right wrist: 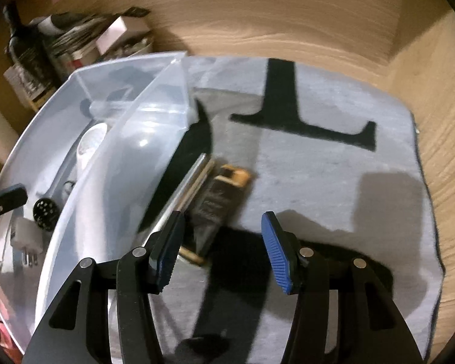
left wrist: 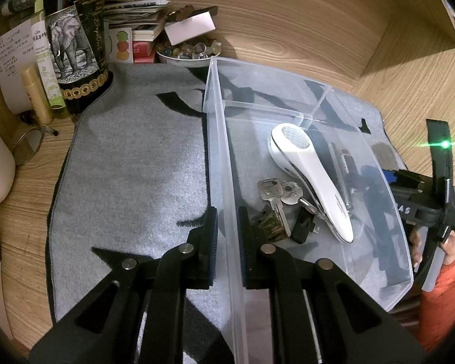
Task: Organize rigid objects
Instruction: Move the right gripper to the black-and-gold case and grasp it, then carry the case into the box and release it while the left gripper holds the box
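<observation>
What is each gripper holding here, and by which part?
Left gripper clamps the clear bin by its side wall. Right gripper holds nothing.

Left gripper (left wrist: 227, 242): black linkage arms, silver pivot pins, blue ribbed pads on black fingers (left wrist: 207, 242). Right gripper (right wrist: 221, 248): same build, pads brighter blue. From the left wrist view its body carries a green LED (left wrist: 445, 144) and white lettering; the hand (left wrist: 417, 247) on it wears an orange sleeve (left wrist: 443, 297).

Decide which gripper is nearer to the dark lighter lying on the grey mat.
Right. The right gripper hangs open just over the lighter; the left gripper clamps the clear bin's far wall.
</observation>
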A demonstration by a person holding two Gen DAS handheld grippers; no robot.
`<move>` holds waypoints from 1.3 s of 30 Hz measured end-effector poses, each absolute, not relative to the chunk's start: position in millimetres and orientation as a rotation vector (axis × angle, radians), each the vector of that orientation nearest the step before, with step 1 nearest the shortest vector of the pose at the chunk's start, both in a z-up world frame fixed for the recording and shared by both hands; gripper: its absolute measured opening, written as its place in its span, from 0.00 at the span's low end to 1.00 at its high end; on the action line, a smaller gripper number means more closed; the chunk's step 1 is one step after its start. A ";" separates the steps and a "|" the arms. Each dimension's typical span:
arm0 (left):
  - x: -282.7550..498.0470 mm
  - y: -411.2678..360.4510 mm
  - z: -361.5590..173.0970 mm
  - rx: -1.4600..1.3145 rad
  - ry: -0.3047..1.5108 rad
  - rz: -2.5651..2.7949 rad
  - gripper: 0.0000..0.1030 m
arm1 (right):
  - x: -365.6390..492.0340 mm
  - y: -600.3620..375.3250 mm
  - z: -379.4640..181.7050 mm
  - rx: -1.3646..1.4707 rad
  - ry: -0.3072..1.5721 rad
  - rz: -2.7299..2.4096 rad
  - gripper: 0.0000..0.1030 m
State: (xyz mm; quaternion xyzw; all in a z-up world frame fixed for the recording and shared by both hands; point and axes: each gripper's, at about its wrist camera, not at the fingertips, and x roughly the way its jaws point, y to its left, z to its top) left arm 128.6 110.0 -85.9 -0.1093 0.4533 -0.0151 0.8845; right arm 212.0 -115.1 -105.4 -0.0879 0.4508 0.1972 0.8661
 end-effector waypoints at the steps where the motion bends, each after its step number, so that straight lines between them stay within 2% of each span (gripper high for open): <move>1: 128.5 110.3 -85.8 -0.228 0.943 -0.032 0.11 | 211.1 -112.7 -107.9 -0.190 0.948 0.415 0.47; 5: 128.4 110.5 -86.3 -0.226 0.947 -0.032 0.11 | 210.6 -107.1 -113.1 -0.234 0.924 0.394 0.47; 9: 128.6 111.3 -86.8 -0.229 0.948 -0.032 0.11 | 217.7 -116.5 -110.7 -0.208 0.909 0.369 0.21; 16: 129.1 111.3 -86.9 -0.228 0.948 -0.031 0.11 | 217.0 -124.1 -102.8 -0.186 0.877 0.351 0.21; 24: 130.2 111.6 -87.4 -0.229 0.948 -0.030 0.11 | 195.7 -131.1 -56.3 -0.138 0.758 0.374 0.21; 32: 130.4 111.3 -87.3 -0.228 0.949 -0.031 0.11 | 172.9 -111.2 -16.5 -0.164 0.631 0.442 0.21; 39: 130.5 111.1 -87.3 -0.228 0.949 -0.030 0.11 | 157.4 -83.7 -9.7 -0.221 0.595 0.526 0.21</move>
